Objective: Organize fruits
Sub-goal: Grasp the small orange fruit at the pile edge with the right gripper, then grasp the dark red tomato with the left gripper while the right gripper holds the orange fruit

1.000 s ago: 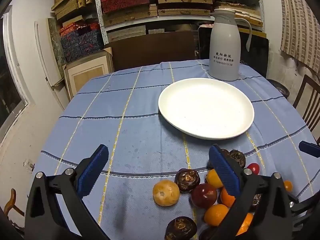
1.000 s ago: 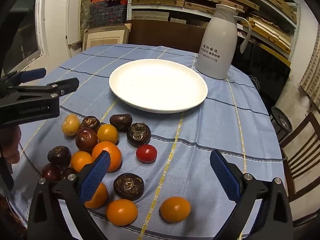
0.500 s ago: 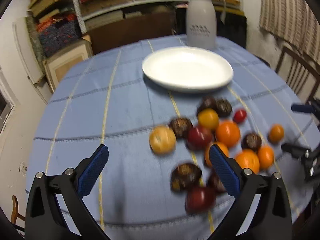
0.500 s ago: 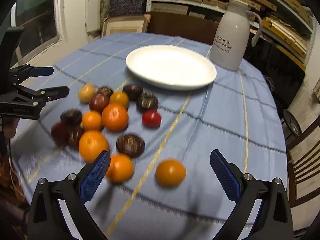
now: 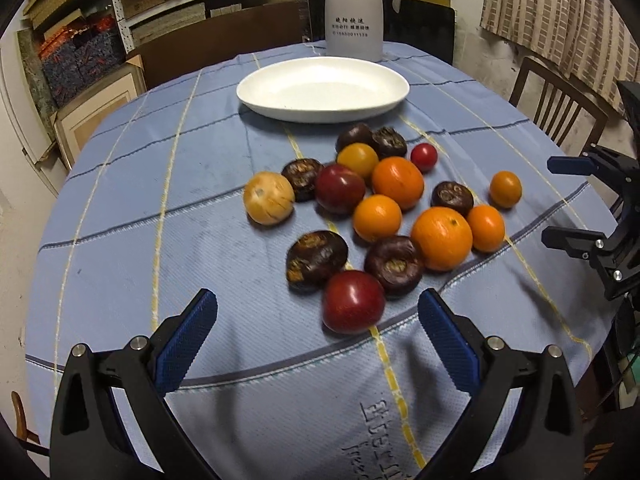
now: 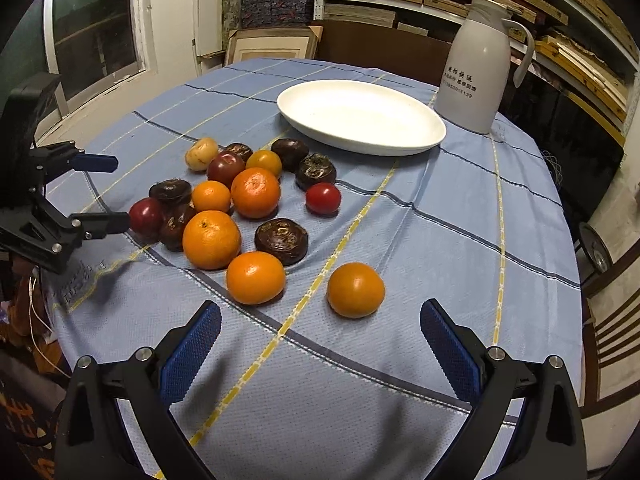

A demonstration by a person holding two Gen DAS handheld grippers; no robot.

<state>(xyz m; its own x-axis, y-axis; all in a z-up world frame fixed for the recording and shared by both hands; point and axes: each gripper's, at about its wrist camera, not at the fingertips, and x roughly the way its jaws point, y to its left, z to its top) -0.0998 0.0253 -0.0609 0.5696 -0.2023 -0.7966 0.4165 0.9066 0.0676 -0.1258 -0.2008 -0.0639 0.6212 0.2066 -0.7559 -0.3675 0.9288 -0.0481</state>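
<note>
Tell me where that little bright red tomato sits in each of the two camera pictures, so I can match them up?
Left wrist view: the small red tomato lies right of centre, at the far right edge of the fruit pile, just short of the white plate.
Right wrist view: the same tomato is near the centre, on the pile's right side.
Shared landmark: the white jug standing behind the plate.
</note>
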